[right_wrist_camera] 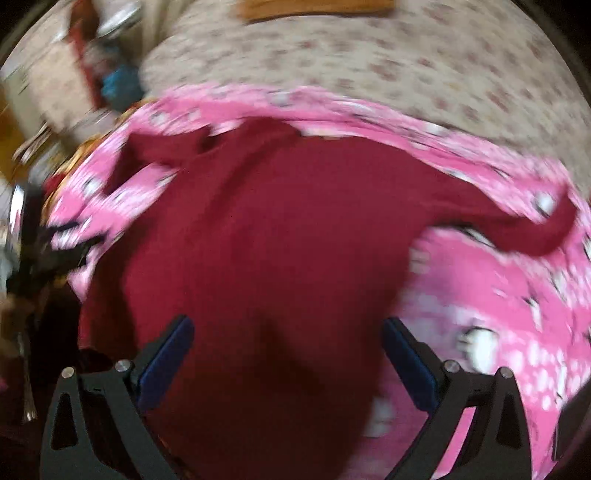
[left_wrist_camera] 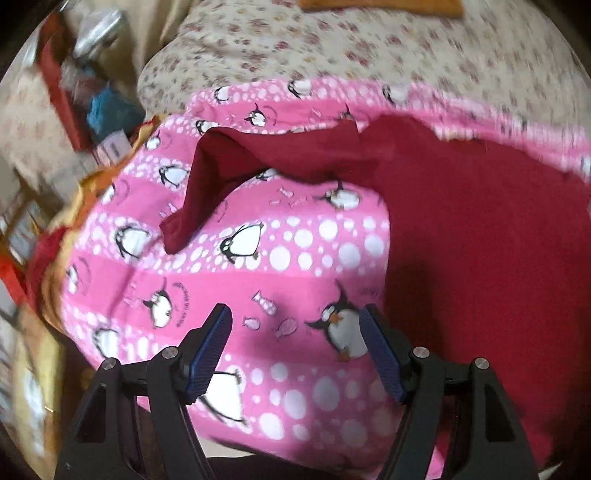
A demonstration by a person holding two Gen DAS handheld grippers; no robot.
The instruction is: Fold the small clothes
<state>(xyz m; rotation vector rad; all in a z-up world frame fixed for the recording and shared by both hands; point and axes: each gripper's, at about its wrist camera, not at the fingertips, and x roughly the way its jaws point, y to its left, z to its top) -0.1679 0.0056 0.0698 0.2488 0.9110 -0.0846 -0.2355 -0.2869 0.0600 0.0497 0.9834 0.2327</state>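
A dark red long-sleeved top [left_wrist_camera: 480,229] lies spread on a pink penguin-print blanket [left_wrist_camera: 258,280]. Its left sleeve [left_wrist_camera: 207,173] is bent and rumpled on the blanket. My left gripper [left_wrist_camera: 295,314] is open and empty above bare blanket, left of the top's body. In the right wrist view the top [right_wrist_camera: 280,236] fills the middle, its right sleeve [right_wrist_camera: 532,221] stretched out to the right. My right gripper [right_wrist_camera: 288,325] is open and empty over the lower body of the top. The right wrist view is blurred.
The blanket [right_wrist_camera: 498,295] lies on a floral bedsheet [left_wrist_camera: 369,48]. An orange cloth [left_wrist_camera: 380,5] lies at the far edge. Cluttered red shelves with bags [left_wrist_camera: 85,85] stand to the left, beyond the bed's edge.
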